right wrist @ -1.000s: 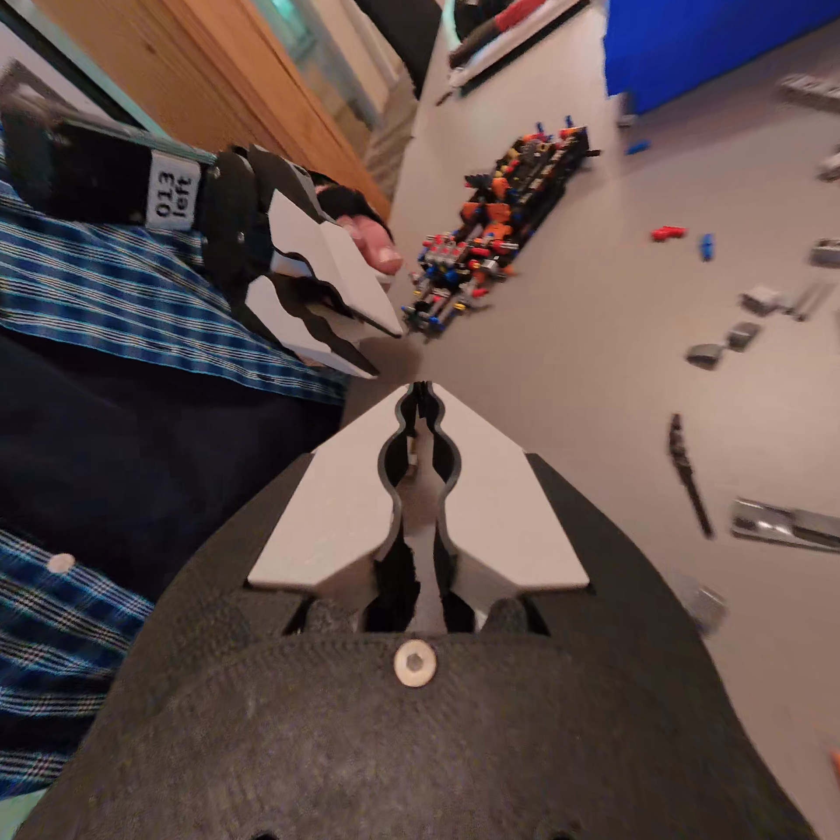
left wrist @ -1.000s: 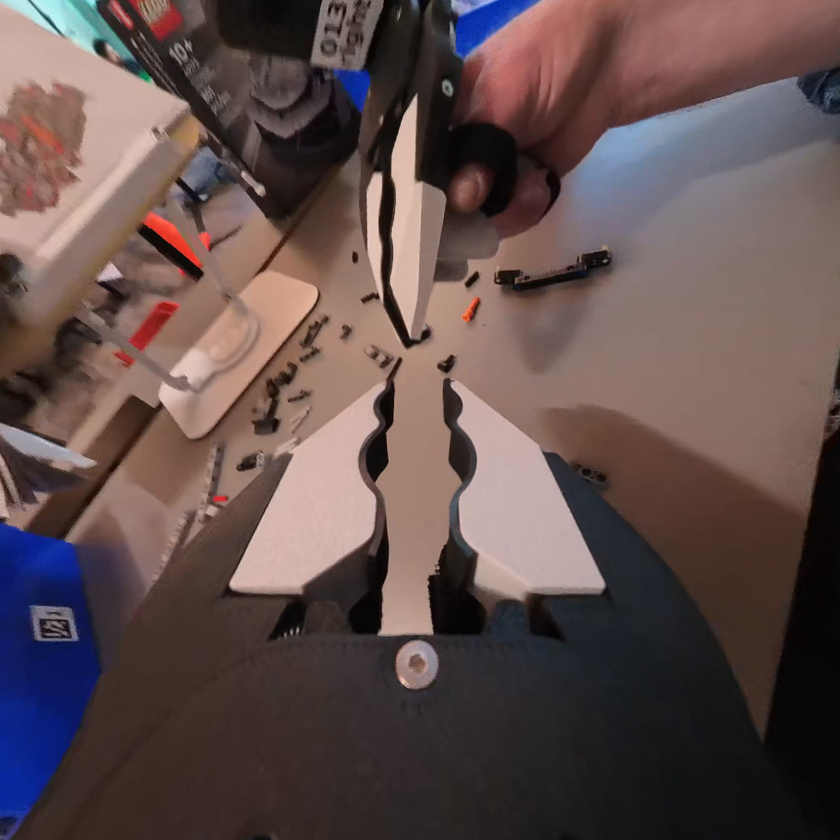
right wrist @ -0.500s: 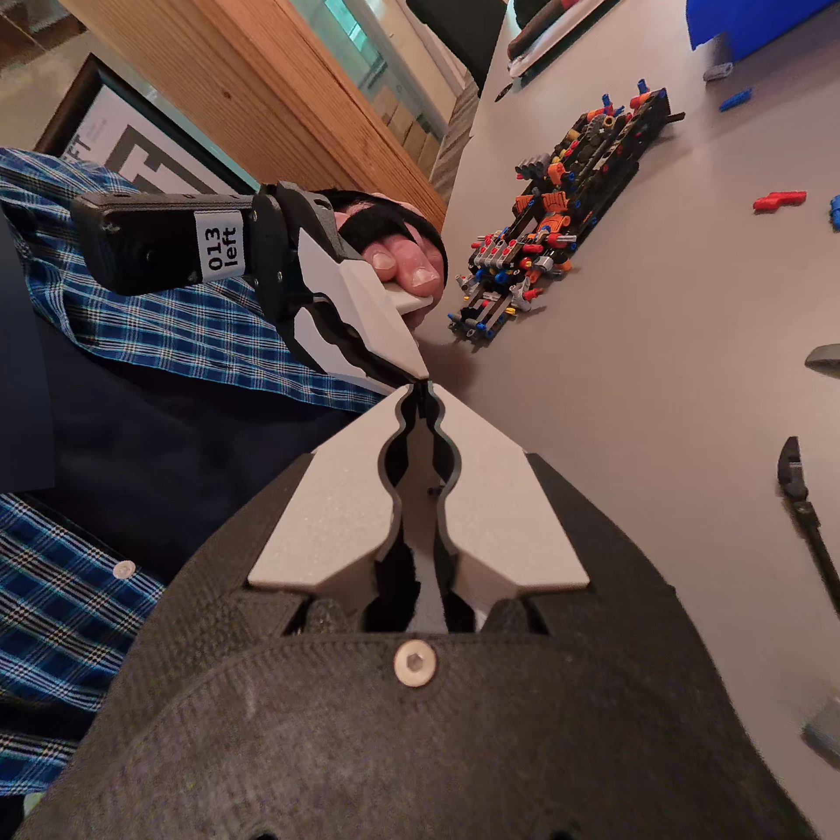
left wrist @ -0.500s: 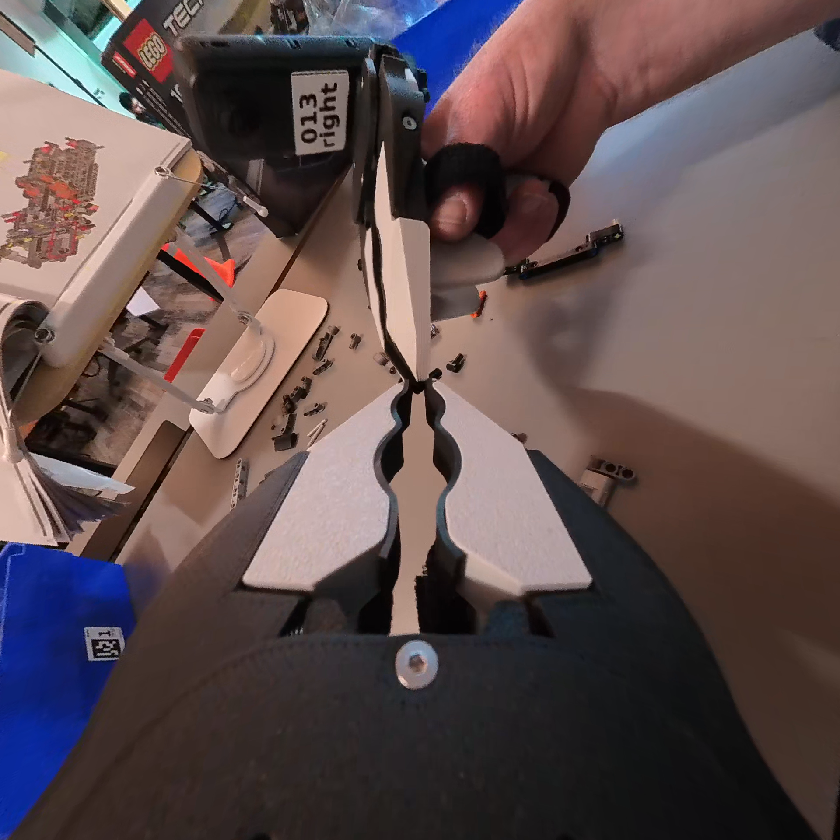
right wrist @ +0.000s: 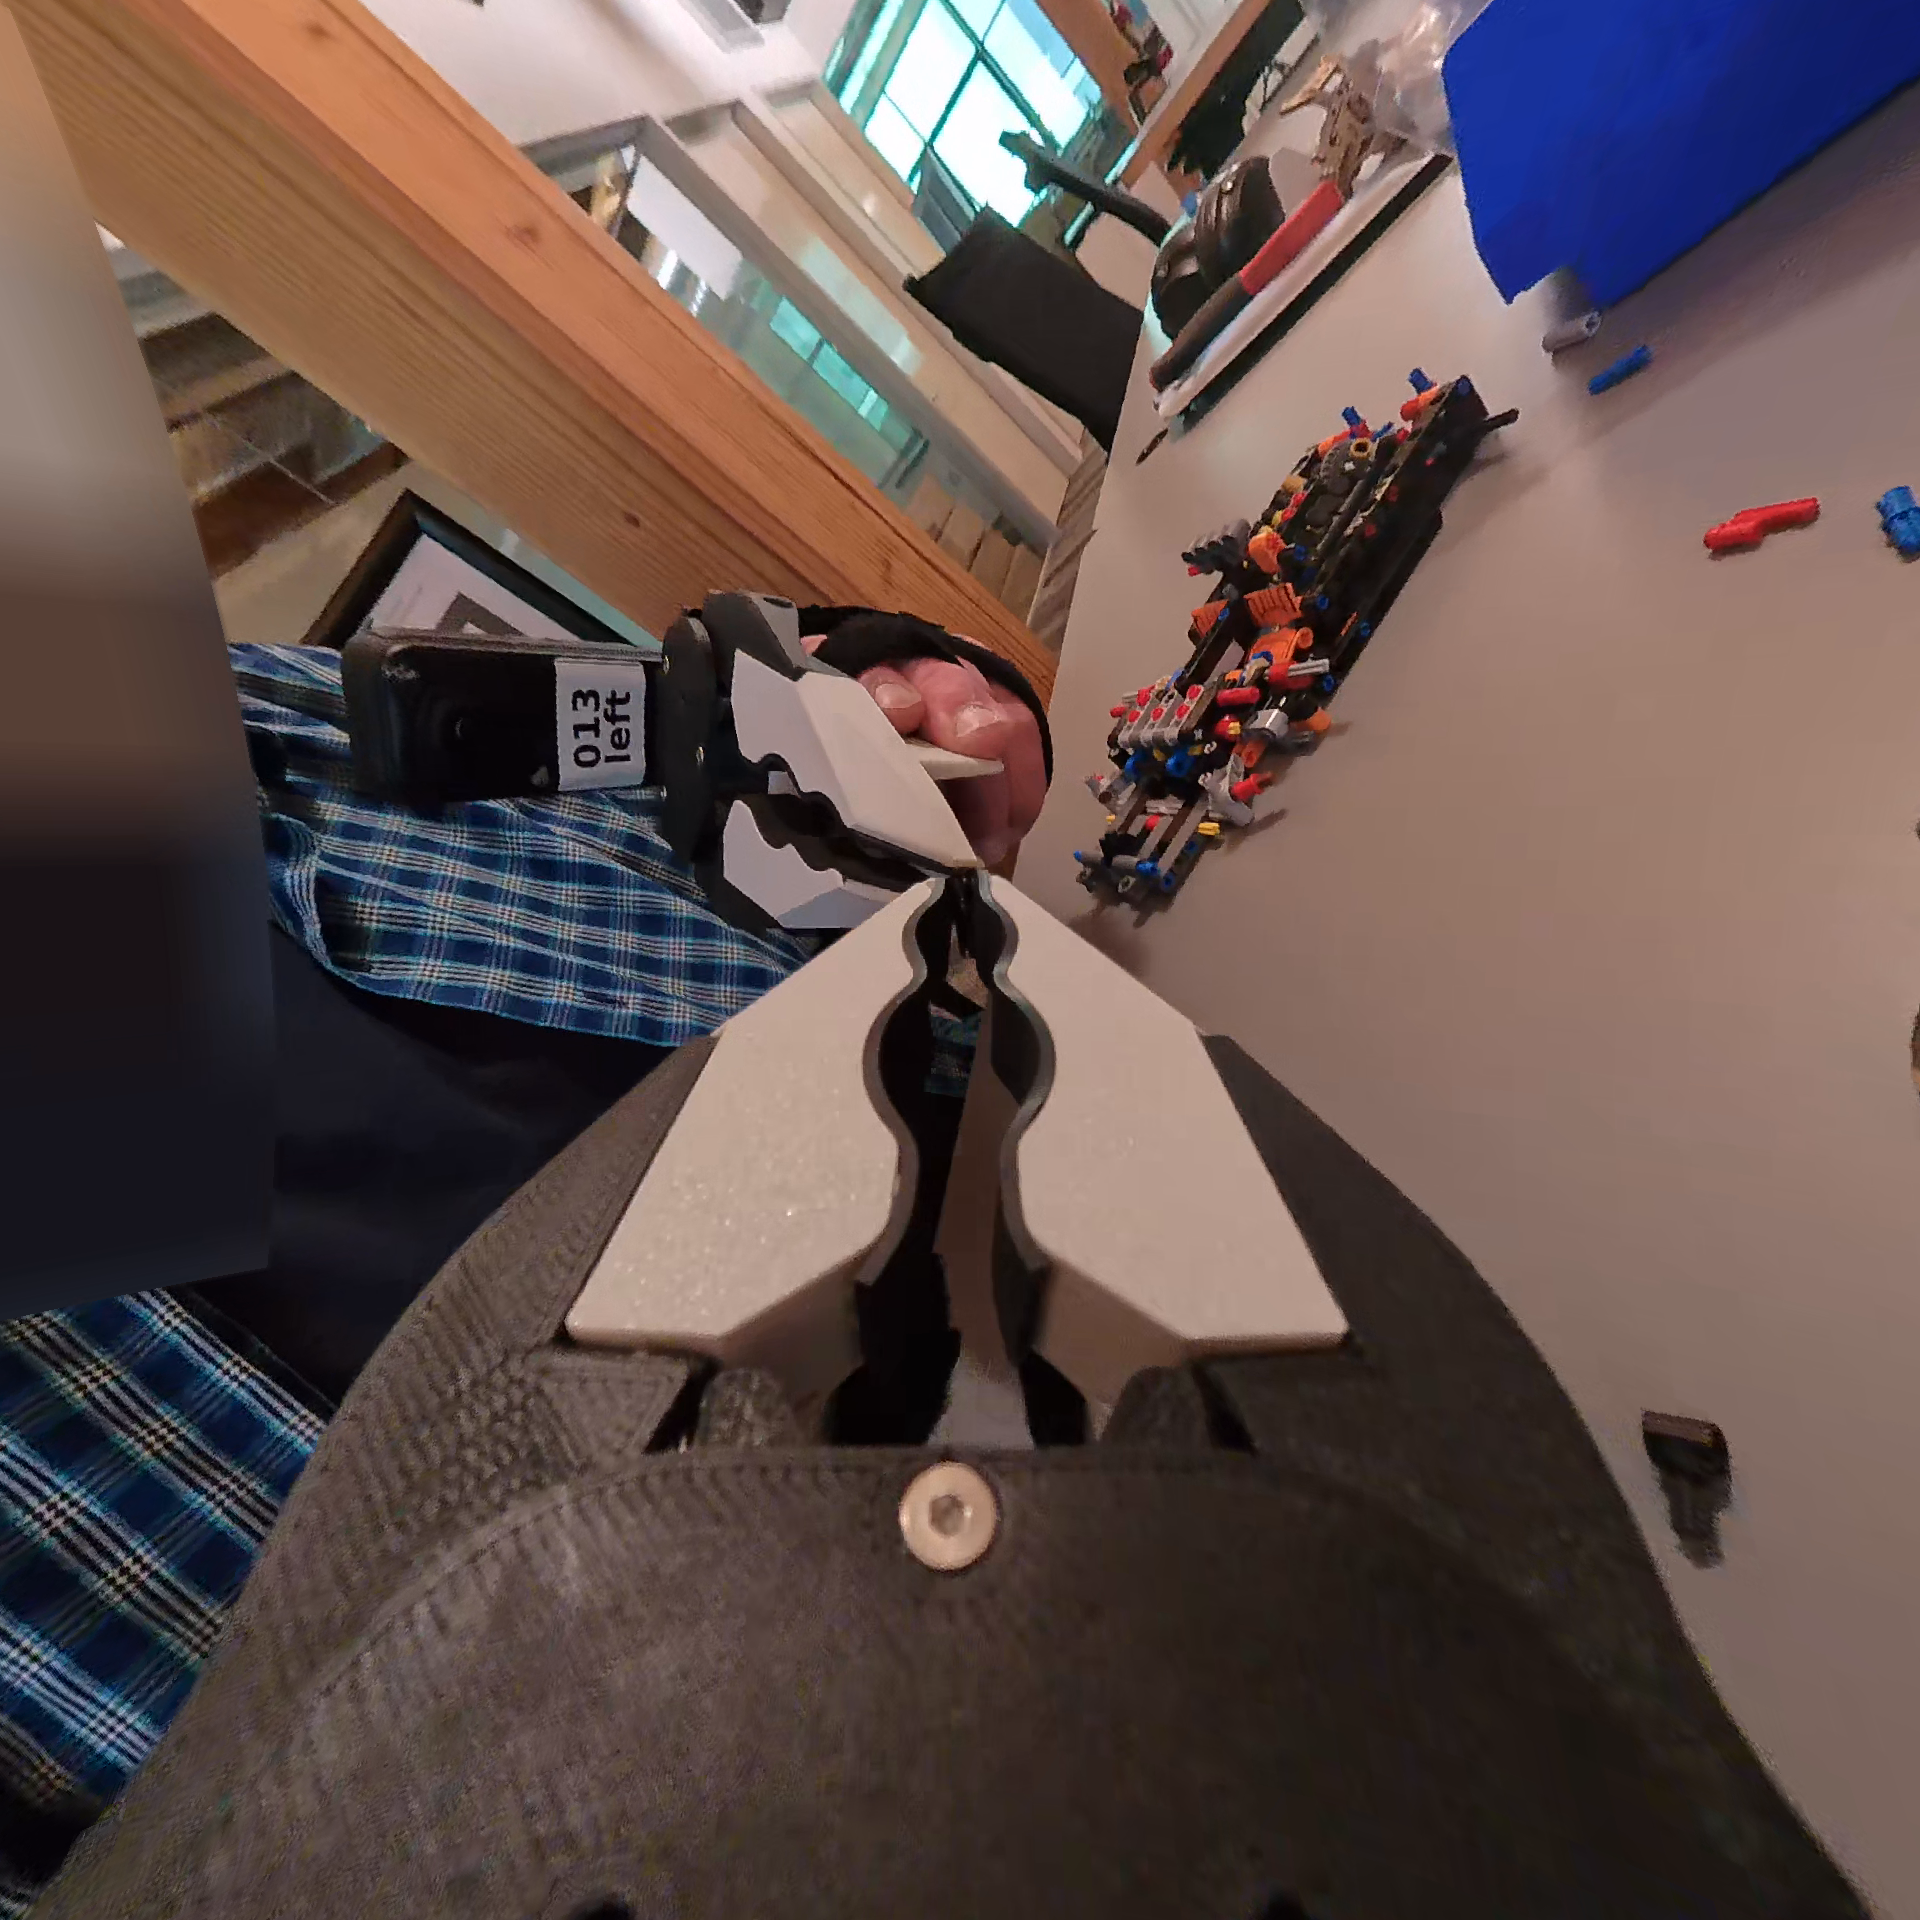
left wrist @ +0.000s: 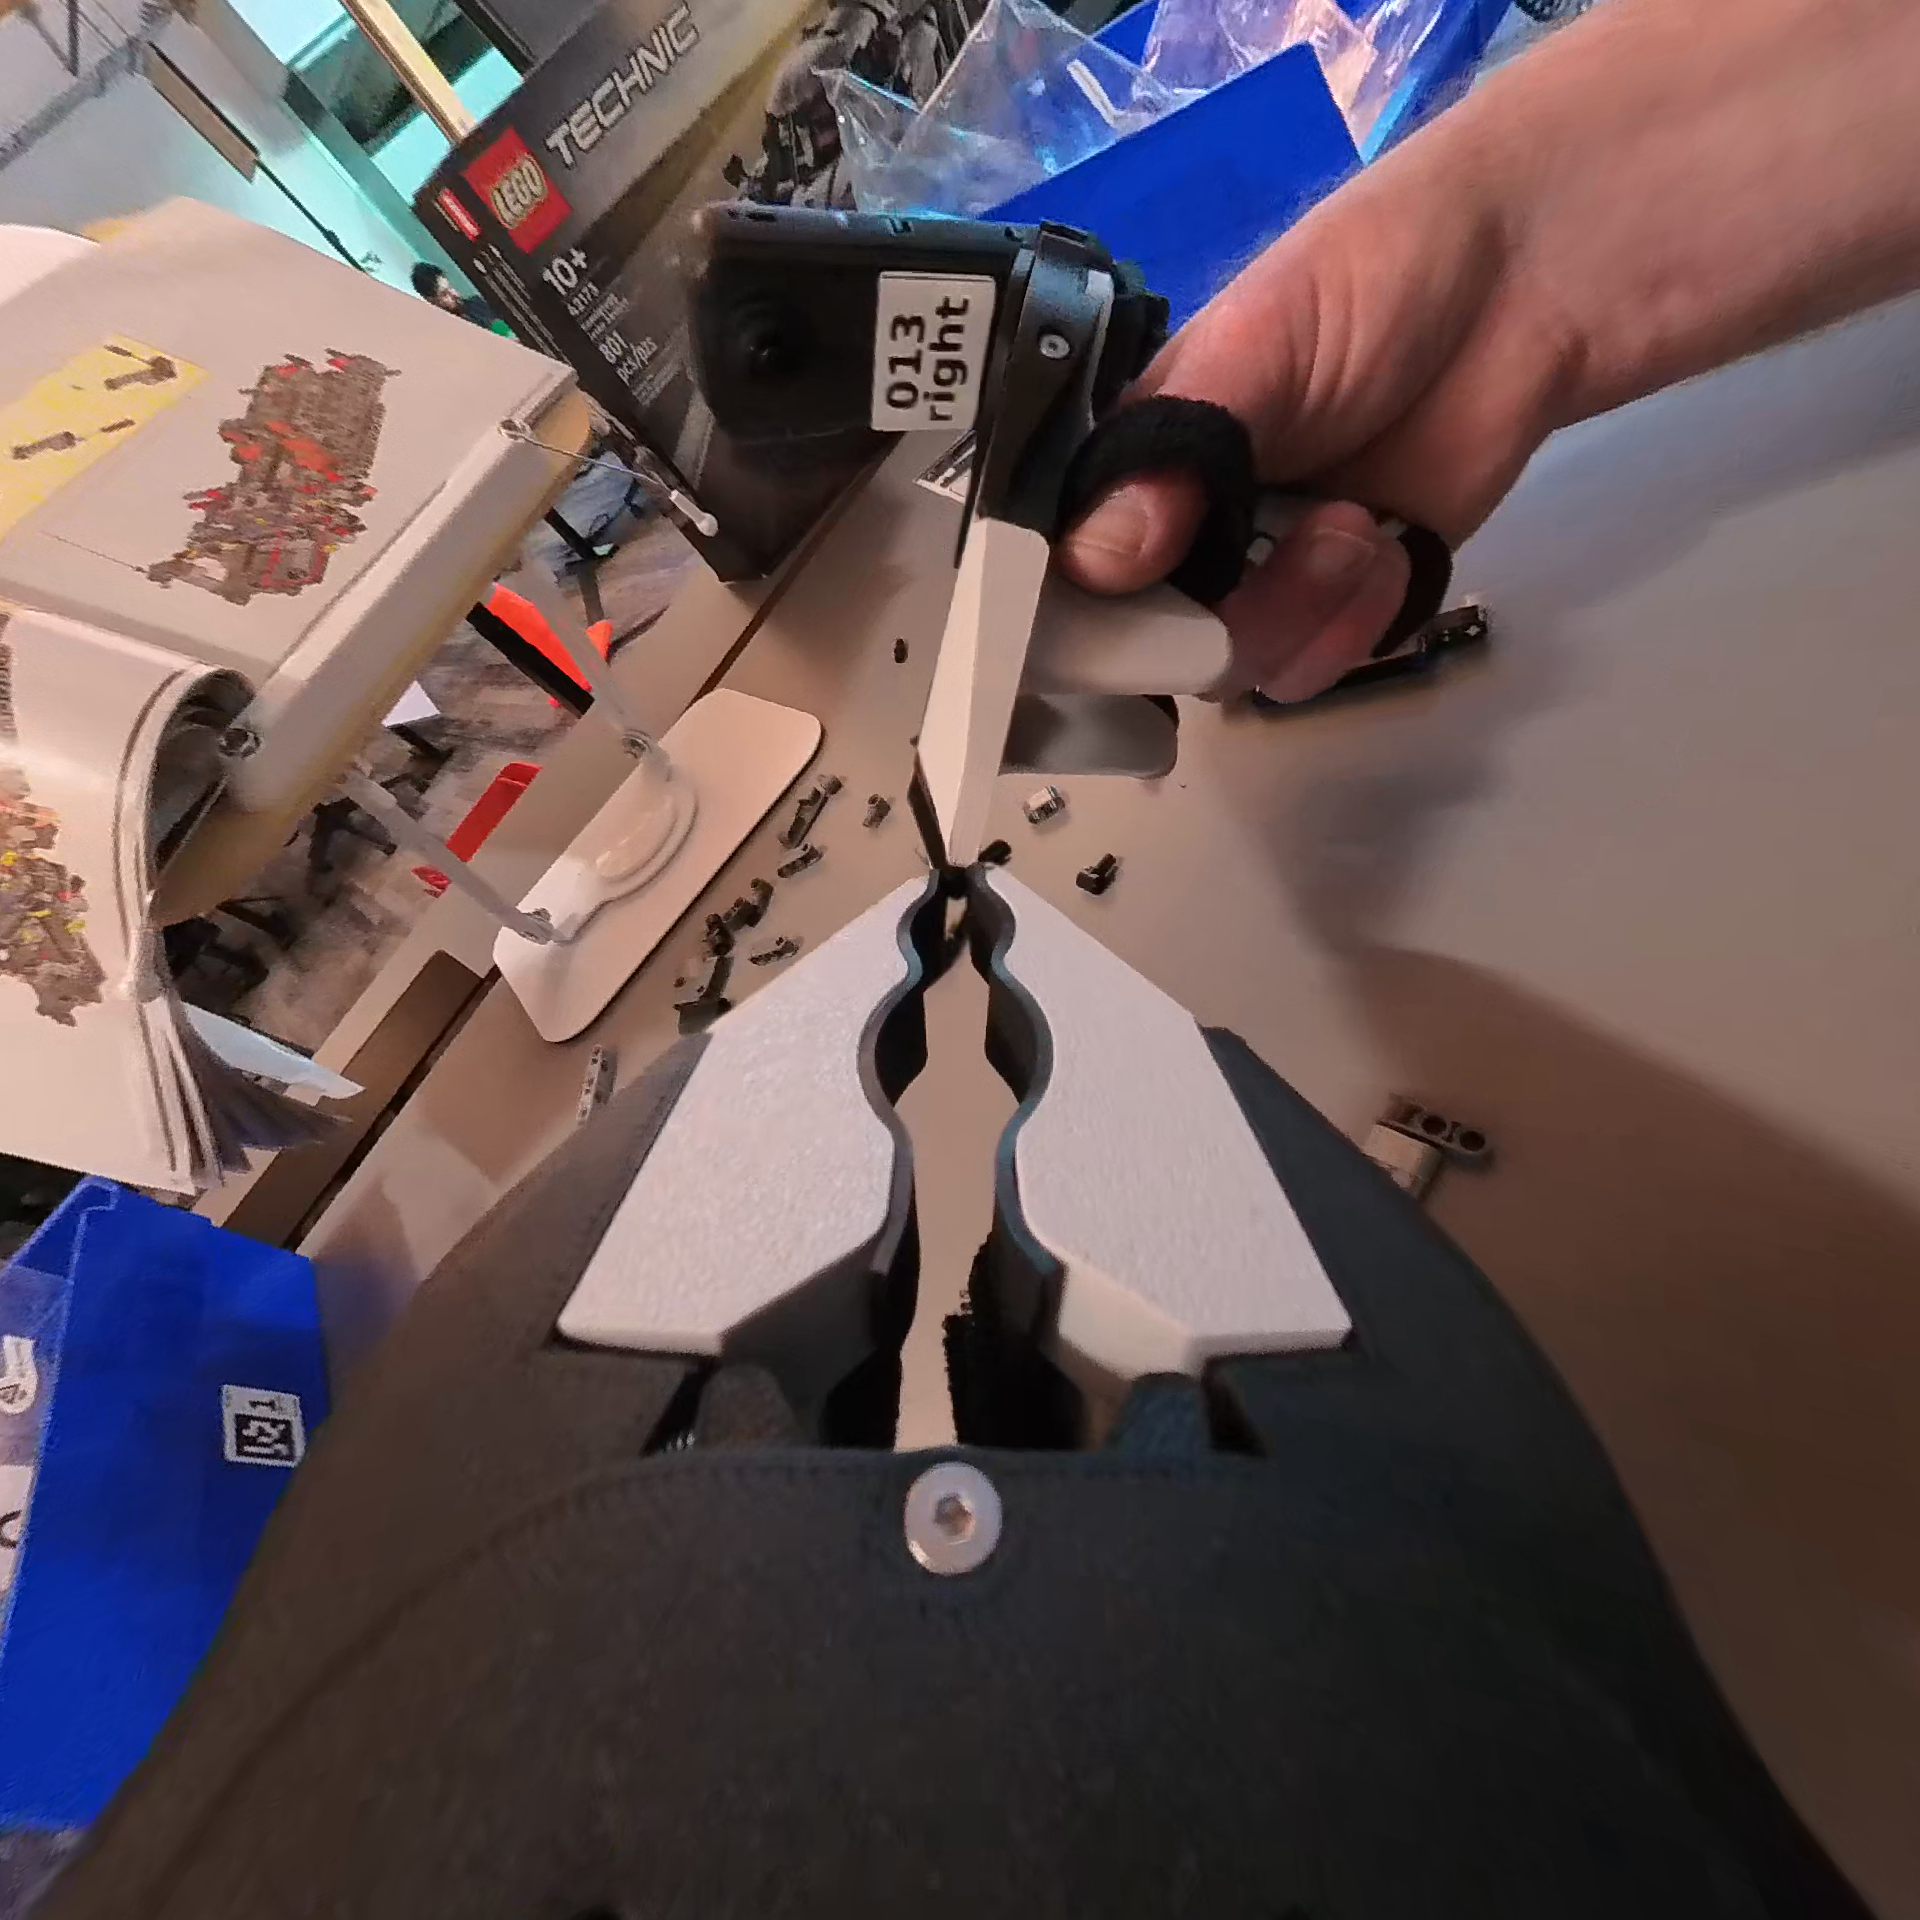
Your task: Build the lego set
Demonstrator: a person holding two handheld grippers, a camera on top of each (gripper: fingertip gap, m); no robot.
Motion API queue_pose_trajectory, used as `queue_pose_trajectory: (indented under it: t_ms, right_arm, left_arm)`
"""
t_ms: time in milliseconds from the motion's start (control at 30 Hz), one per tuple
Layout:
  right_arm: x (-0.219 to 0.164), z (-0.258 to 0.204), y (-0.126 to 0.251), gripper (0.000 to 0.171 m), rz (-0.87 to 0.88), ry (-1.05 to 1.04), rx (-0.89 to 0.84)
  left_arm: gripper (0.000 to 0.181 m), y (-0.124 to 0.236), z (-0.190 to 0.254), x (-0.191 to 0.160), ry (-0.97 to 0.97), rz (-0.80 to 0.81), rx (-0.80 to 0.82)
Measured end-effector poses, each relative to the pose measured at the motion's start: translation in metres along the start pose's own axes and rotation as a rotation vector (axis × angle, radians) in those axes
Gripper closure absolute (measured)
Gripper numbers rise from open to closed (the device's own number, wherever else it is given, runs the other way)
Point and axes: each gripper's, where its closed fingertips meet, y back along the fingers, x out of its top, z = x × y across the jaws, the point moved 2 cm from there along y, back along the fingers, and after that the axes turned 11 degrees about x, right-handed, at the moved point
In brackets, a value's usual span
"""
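I've got both tongs tip to tip above the table [left wrist: 1662,831], prob to mate or pass a tiny black piece [left wrist: 961,883]. Left tongs [left wrist: 951,883] nearly closed, pinching that piece at the tips. Right tongs [left wrist: 940,847] look closed on something small & dark; can't tell if it's the same piece. Right hand [left wrist: 1351,364] comes down steeply from above, left tongs roughly level. The part-built chassis [right wrist: 1288,644] sits well apart on the table, loose black pins [left wrist: 769,894] scattered near the instruction booklet [left wrist: 208,468] stand.
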Motion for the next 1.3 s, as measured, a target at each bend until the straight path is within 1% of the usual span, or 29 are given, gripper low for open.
queue_pose_trajectory:
  t_ms: [33,433,600,733,967,1233,1300]
  right_arm:
    - [0.001,-0.001,0.0,0.17,0.012,-0.007,0.007]
    - [-0.004,0.0,0.0,0.171,-0.039,-0.04,0.012]
    - [-0.004,-0.001,-0.001,0.171,-0.072,-0.041,0.002]
    - [-0.006,-0.002,-0.001,0.171,-0.102,-0.053,0.008]
    - [-0.013,0.001,0.0,0.171,-0.207,-0.083,-0.007]
    - [-0.024,0.006,0.0,0.171,-0.394,-0.105,-0.042]
    - [-0.024,0.006,0.0,0.171,-0.407,-0.114,-0.027]
  left_arm:
    - [0.179,0.001,-0.001,0.001,-0.001,0.005,0.006]
    - [0.177,0.002,0.004,0.0,-0.021,0.015,-0.01]
    - [0.169,0.002,0.001,0.001,-0.011,0.021,0.014]
    - [0.177,0.003,0.007,0.001,-0.026,0.035,-0.028]
    - [0.177,0.002,0.015,-0.003,-0.008,0.018,-0.104]
    - [0.178,0.001,0.026,-0.01,0.027,-0.035,-0.219]
    - [0.178,0.002,0.027,-0.01,0.031,-0.035,-0.235]
